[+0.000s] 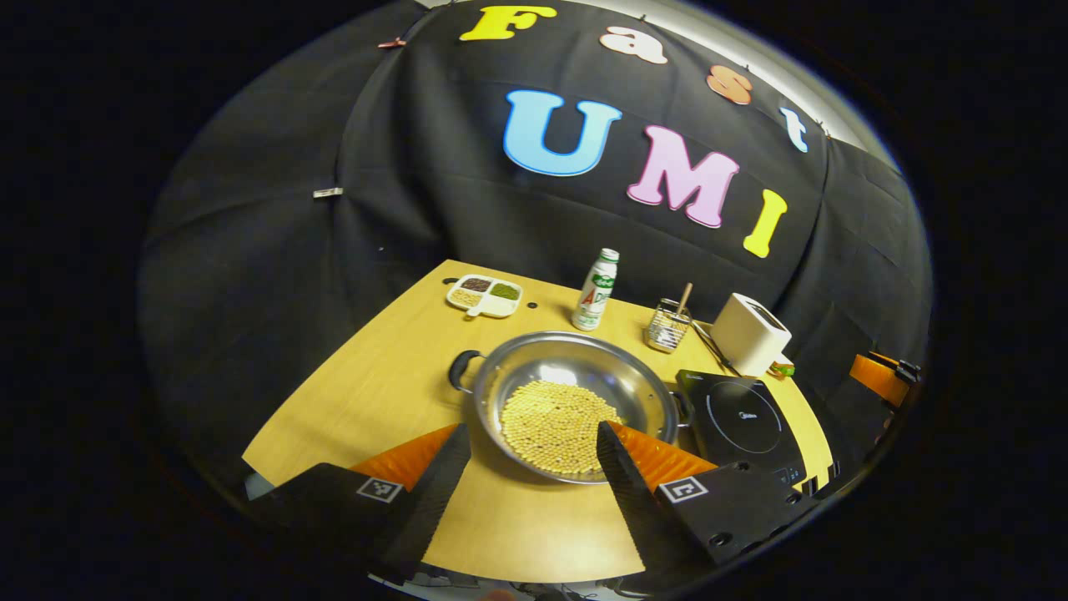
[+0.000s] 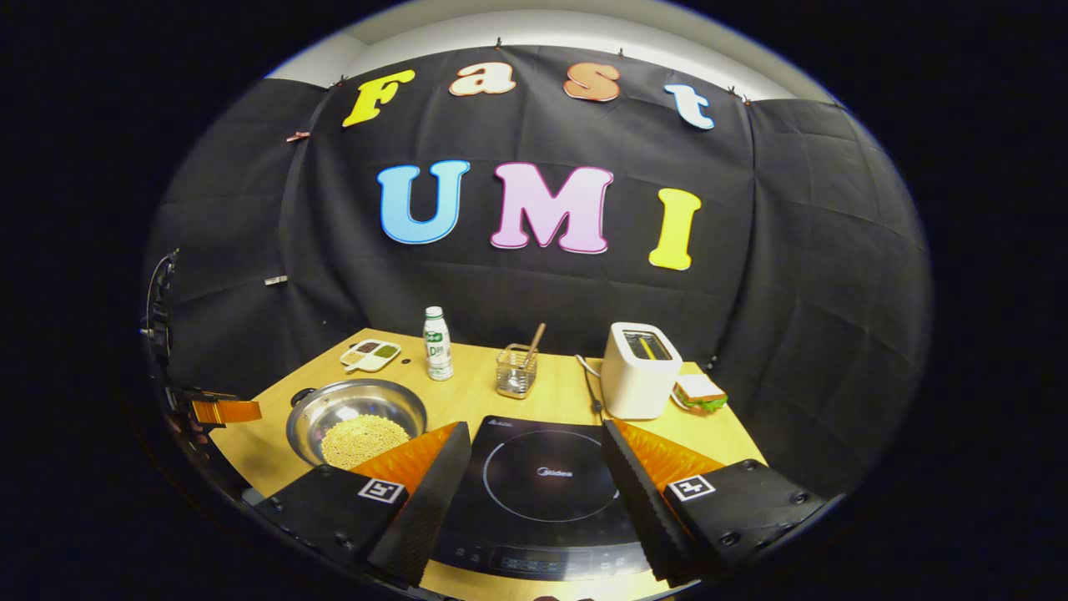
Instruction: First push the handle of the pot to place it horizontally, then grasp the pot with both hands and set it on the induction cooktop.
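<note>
While both grippers wait with fingers spread wide, the pot sits just ahead of the left gripper, its handles lying slanted; the right gripper faces the cooktop.

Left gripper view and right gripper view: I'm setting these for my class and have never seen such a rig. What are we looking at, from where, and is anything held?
There is no robot. A person holds a pair of two-fingered tongs in each hand, and a fisheye camera rides on each pair, looking along its fingers. The left gripper view shows the left tongs open above a steel pot of yellow beans. The right gripper view shows the right tongs open over a black induction cooktop. Neither holds anything. On the wooden table also stand a bottle, a divided dish, a wire basket, a white toaster and a sandwich. The pot sits beside the cooktop, not yet on it.
</note>
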A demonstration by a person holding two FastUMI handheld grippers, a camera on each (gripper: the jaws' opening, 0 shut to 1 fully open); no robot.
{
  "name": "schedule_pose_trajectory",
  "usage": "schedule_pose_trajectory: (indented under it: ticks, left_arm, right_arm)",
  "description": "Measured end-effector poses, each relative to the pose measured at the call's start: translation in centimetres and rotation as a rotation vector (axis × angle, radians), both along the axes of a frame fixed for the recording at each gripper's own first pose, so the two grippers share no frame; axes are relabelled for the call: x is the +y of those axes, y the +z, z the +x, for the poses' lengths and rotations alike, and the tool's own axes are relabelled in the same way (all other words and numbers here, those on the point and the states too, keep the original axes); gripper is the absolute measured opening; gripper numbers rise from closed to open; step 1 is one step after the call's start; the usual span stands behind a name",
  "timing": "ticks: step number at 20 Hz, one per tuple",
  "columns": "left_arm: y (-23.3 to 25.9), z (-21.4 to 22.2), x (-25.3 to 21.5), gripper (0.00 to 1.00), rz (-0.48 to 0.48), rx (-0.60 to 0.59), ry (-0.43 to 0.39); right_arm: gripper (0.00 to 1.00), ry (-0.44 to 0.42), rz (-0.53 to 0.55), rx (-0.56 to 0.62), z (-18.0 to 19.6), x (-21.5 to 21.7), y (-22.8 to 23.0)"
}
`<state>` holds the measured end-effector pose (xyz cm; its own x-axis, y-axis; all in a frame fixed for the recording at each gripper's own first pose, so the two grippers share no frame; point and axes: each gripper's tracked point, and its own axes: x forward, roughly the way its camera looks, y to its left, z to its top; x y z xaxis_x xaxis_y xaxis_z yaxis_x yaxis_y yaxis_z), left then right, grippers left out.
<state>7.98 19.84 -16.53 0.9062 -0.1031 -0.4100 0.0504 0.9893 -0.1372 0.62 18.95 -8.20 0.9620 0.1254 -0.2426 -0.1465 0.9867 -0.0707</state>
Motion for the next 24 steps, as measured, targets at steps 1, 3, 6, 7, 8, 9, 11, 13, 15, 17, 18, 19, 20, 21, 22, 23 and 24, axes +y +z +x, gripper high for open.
schedule_pose_trajectory:
  ticks: [1,3,6,7,8,9,11,13,15,17,18,19,20,21,22,23,24]
  left_arm:
    - [0.2,0.2,1.3,0.96,-0.001,-0.002,0.016]
    - [0.3,0.9,3.5,0.95,0.01,0.002,0.029]
    - [0.4,2.2,5.6,0.96,0.037,0.008,0.026]
    - [0.5,2.7,6.0,0.96,0.055,0.006,0.016]
    - [0.6,3.3,6.3,0.96,0.073,0.001,0.004]
    - [0.6,4.0,6.4,0.93,0.086,-0.004,-0.009]
    - [0.4,5.5,6.3,0.95,0.099,-0.003,-0.032]
    - [0.1,7.1,6.0,0.95,0.102,-0.002,-0.055]
    - [-0.4,9.0,6.0,0.95,0.108,0.002,-0.073]
    - [-1.0,10.5,5.9,0.95,0.121,0.005,-0.089]
    - [-1.4,11.5,5.9,0.95,0.125,0.006,-0.094]
    - [-1.8,12.3,5.9,0.95,0.126,0.009,-0.096]
    - [-2.2,13.1,5.9,0.95,0.129,0.014,-0.1]
    - [-2.7,13.9,6.0,0.95,0.135,0.02,-0.1]
    - [-3.1,14.5,6.1,0.95,0.139,0.022,-0.101]
    - [-3.4,15.2,6.1,0.95,0.143,0.023,-0.104]
    - [-3.9,16.0,6.1,0.95,0.149,0.026,-0.108]
  right_arm:
    - [0.98,0.011,0.01,0.009,0.3,1.2,-0.2]
    - [0.98,0.027,0.043,0.026,1.3,3.6,-0.8]
    - [0.98,0.03,0.079,0.088,2.8,6.2,-2.6]
    - [0.99,0.031,0.096,0.11,3.3,6.9,-3.3]
    - [0.98,0.028,0.11,0.142,3.8,7.6,-4.2]
    - [0.98,0.025,0.12,0.166,4.0,8.1,-5.0]
    - [0.98,0.026,0.137,0.205,4.9,9.1,-6.6]
    - [0.98,0.028,0.144,0.245,5.9,10.0,-8.3]
    - [0.98,0.034,0.156,0.292,6.9,11.1,-10.1]
    - [0.99,0.038,0.161,0.335,7.6,12.1,-11.8]
    - [0.99,0.04,0.157,0.347,8.0,12.5,-12.7]
    - [0.99,0.043,0.153,0.355,8.5,12.9,-13.5]
    - [0.99,0.048,0.15,0.364,9.0,13.3,-14.2]
    - [0.99,0.048,0.147,0.377,9.5,13.4,-15.1]
    - [0.99,0.049,0.15,0.394,10.0,13.7,-15.9]
    - [0.99,0.046,0.156,0.412,10.4,13.9,-16.9]
    - [0.99,0.04,0.161,0.432,10.8,14.1,-17.8]
